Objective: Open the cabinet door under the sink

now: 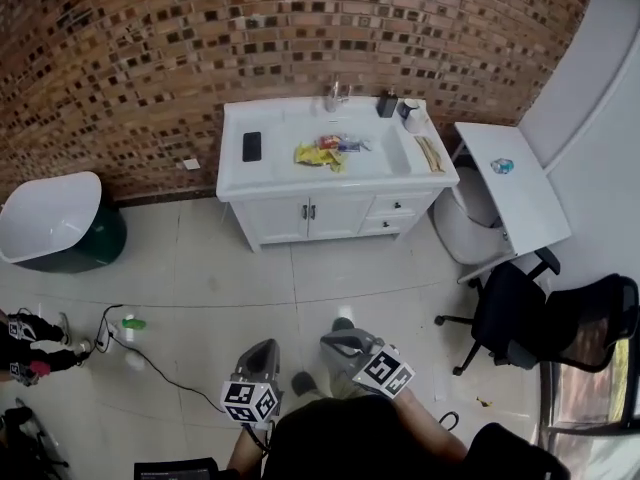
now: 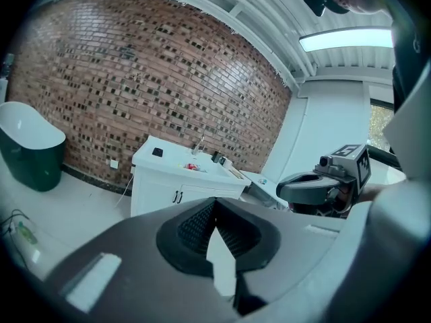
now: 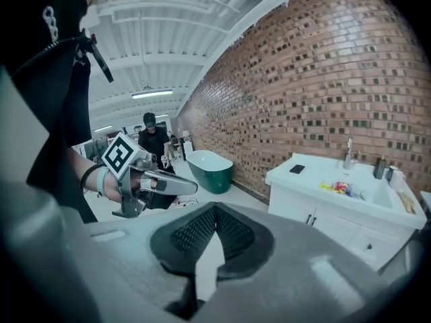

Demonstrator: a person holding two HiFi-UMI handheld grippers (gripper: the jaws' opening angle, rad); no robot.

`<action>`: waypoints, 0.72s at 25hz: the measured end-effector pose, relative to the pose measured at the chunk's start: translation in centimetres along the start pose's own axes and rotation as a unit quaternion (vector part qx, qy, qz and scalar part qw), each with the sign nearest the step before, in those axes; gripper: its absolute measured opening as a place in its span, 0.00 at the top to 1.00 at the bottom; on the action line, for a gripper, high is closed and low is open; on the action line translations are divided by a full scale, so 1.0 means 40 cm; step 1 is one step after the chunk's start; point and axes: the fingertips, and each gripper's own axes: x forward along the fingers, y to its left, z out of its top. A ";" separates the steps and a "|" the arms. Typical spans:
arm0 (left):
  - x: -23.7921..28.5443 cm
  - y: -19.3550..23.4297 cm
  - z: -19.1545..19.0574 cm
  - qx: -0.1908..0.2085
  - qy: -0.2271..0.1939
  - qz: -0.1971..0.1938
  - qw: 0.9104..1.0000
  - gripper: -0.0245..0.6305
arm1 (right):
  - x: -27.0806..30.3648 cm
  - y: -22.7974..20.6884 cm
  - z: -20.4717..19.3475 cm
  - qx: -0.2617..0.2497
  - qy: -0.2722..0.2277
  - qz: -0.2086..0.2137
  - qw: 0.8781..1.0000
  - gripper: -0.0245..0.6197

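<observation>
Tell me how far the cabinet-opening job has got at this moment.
Done: nothing; both cabinet doors under the sink look closed. In hand: nothing; the left gripper and right gripper are shut, empty, and well short of the doors. Left: approach, take a door handle, pull it open.

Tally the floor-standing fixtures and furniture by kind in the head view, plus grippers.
White sink vanity cabinet: 1
White-and-green freestanding bathtub: 1
White desk: 1
Black wheeled office chair: 1
White rounded fixture under the desk, kind unclear: 1
Handheld gripper: 2 (left, right)
Total: 7
</observation>
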 end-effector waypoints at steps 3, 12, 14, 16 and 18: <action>0.083 -0.007 0.050 0.011 0.001 0.010 1.000 0.94 | 0.020 -0.100 0.042 -0.009 -0.018 0.008 1.000 0.98; 0.341 -0.073 0.091 0.060 0.065 -0.013 0.996 0.94 | -0.006 -0.458 0.023 0.042 -0.039 -0.022 0.998 0.98; 0.389 -0.078 0.084 0.059 0.080 -0.004 0.995 0.94 | -0.028 -0.540 -0.026 0.058 -0.029 -0.029 0.997 0.98; 0.432 -0.082 0.073 0.053 0.093 0.006 0.994 0.94 | -0.051 -0.626 -0.068 0.069 -0.021 -0.042 0.997 0.98; 0.468 -0.088 0.054 0.049 0.110 0.011 0.993 0.94 | -0.076 -0.702 -0.110 0.086 -0.018 -0.061 0.994 0.98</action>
